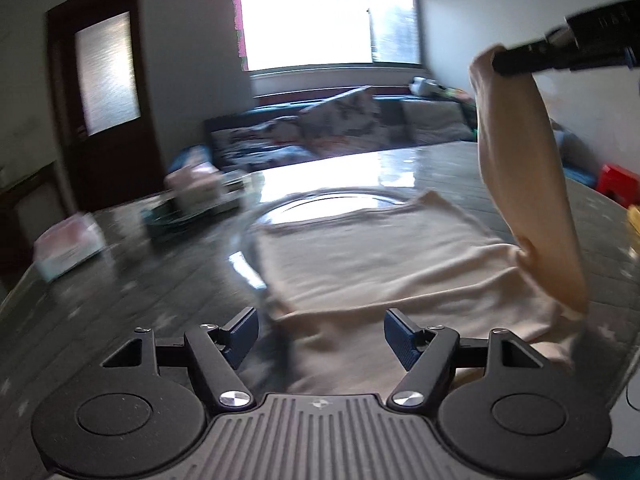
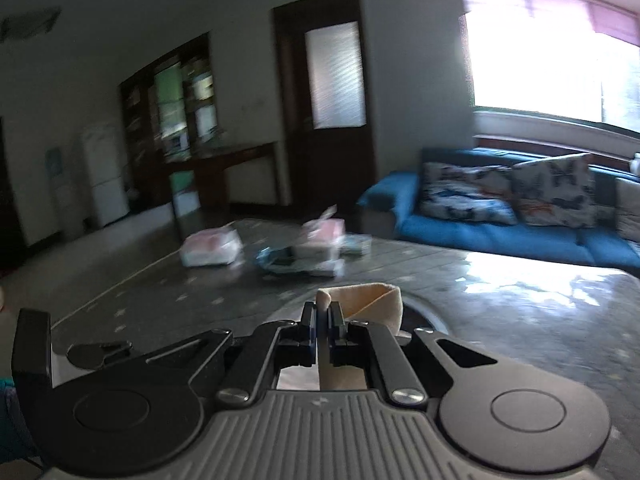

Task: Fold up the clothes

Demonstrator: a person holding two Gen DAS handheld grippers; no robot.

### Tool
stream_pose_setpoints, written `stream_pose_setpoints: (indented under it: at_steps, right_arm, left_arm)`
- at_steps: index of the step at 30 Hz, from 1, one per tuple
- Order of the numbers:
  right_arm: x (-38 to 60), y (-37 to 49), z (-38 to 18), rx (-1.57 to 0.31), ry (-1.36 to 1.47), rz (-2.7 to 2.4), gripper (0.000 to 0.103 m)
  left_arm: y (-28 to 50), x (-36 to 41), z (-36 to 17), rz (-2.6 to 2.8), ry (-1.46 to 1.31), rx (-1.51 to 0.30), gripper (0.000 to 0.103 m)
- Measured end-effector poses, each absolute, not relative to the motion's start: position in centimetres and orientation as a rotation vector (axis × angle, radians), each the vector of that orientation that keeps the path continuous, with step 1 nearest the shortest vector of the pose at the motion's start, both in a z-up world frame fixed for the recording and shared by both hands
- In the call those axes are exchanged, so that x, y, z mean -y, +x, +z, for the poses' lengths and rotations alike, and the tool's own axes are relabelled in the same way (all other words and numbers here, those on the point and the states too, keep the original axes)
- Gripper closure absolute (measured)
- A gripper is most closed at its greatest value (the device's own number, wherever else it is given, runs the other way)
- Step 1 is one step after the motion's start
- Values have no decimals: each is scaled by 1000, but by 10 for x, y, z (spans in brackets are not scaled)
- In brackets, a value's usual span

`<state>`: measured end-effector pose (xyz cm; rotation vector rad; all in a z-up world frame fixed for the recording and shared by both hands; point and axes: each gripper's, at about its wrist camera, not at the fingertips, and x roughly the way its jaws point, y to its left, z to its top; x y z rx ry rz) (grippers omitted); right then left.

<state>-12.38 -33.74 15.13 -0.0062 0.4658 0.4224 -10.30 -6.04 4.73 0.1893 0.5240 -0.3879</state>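
Cream cloth is the thing being handled: a pale garment [image 1: 384,264] lies spread on a dark, glossy table [image 1: 132,300], partly over a round glass inset [image 1: 324,204] at the table's middle.

Going from left in the left wrist view, a pink-and-white packet [image 1: 68,248] sits near the table's left edge, and just beyond it a blurred cluster of small packages [image 1: 196,196] stands nearer the middle. Behind these is a dark wooden door [image 1: 106,88] with a frosted pane, then a bright window [image 1: 320,28] above a blue sofa [image 1: 320,132] with patterned cushions.

At the bottom of that view the left gripper [image 1: 321,338] hangs low over the near edge of the garment, its blue-padded jaws spread wide with nothing between them.

Further right, one sleeve [image 1: 528,184] rises off the table in a long column. Its top end is pinched by the right gripper [image 1: 504,62], which comes in from the upper right corner.

The right wrist view confirms that grip: the right gripper [image 2: 323,320] has its jaws drawn together on a fold of the cream sleeve [image 2: 372,300], and cloth shows both ahead of and behind the pads. Motion blur softens the far packages, so what they are is probably not readable.
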Motion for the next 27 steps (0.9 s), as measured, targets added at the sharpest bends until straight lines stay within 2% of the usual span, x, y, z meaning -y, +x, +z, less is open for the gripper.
stream_pose_setpoints:
  at_steps: [9, 13, 21, 25, 27]
  right_arm:
    - [245, -91, 82, -659, -89, 610, 98]
    - [223, -88, 59, -713, -97, 668, 93]
    - [262, -97, 86, -673, -137, 616, 91]
    - [301, -100, 94, -689, -212, 526, 82]
    - [318, -103, 91, -713, -246, 484, 82]
  left_arm:
    - [-112, 16, 34, -288, 141, -569, 31]
    - [-111, 9, 32, -264, 132, -577, 31]
    - [-110, 25, 42, -326, 155, -546, 32]
    - [-108, 49, 44, -429, 193, -532, 39]
    - [-108, 63, 40, -475, 225, -539, 48]
